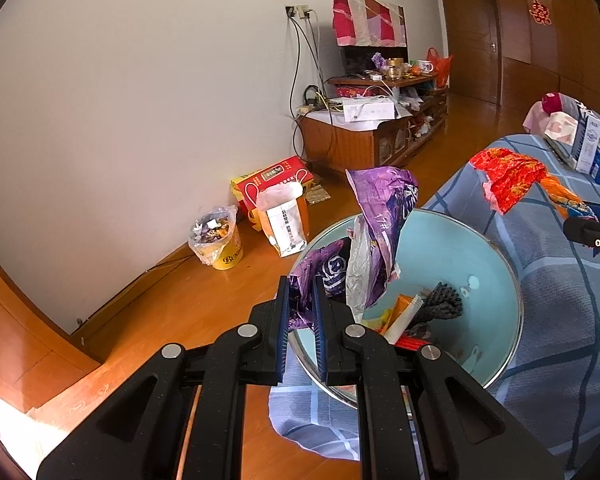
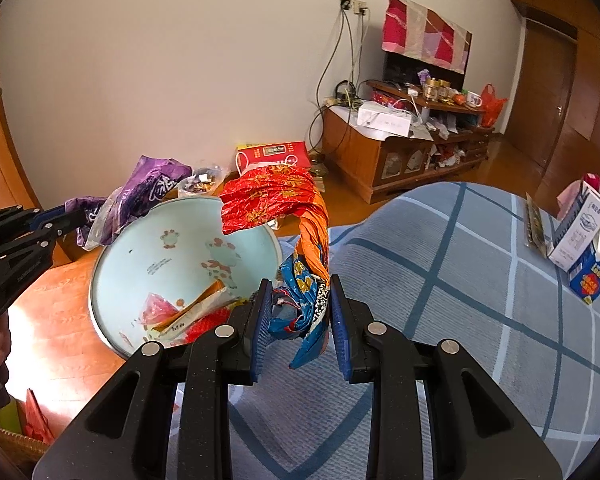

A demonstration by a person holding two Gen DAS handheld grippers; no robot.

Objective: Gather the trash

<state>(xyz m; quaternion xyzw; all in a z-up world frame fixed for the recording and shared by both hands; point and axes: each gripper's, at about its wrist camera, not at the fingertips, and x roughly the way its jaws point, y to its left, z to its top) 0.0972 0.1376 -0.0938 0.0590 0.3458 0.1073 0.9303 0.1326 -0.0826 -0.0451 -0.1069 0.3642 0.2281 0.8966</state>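
I saw my left gripper (image 1: 300, 312) pinching a crinkly purple wrapper (image 1: 380, 216) between its blue pads, with the jaws squeezed close on the wrapper's low end. The rest of the wrapper stood up tall over the near rim of the big light blue bowl (image 1: 480, 256). My right gripper (image 2: 298, 316) had its jaws a bit wider, and they were pinching the twisted blue end of a red and orange wrapper (image 2: 276, 196). That wrapper rose up from the jaws and hung over the edge of the bowl (image 2: 180, 248) on the side nearest my right gripper. Inside the bowl lay more trash: an orange and white packet (image 2: 192, 308), some red bits, and a dark bumpy thing (image 1: 440, 300). The bowl sat on a blue checked cloth (image 2: 460, 280), at the cloth's edge, with the wooden floor (image 1: 160, 304) just past it. Far from the bowl on the cloth stood a white and blue carton (image 2: 580, 236). On the floor behind the bowl, by the white wall, I saw a yellow bucket (image 1: 220, 240) lined with a bag and full of scraps, a paper bag (image 1: 286, 220) and a red box (image 1: 276, 176). A wooden cabinet (image 1: 364, 140) piled with stuff stood farther back along that wall.
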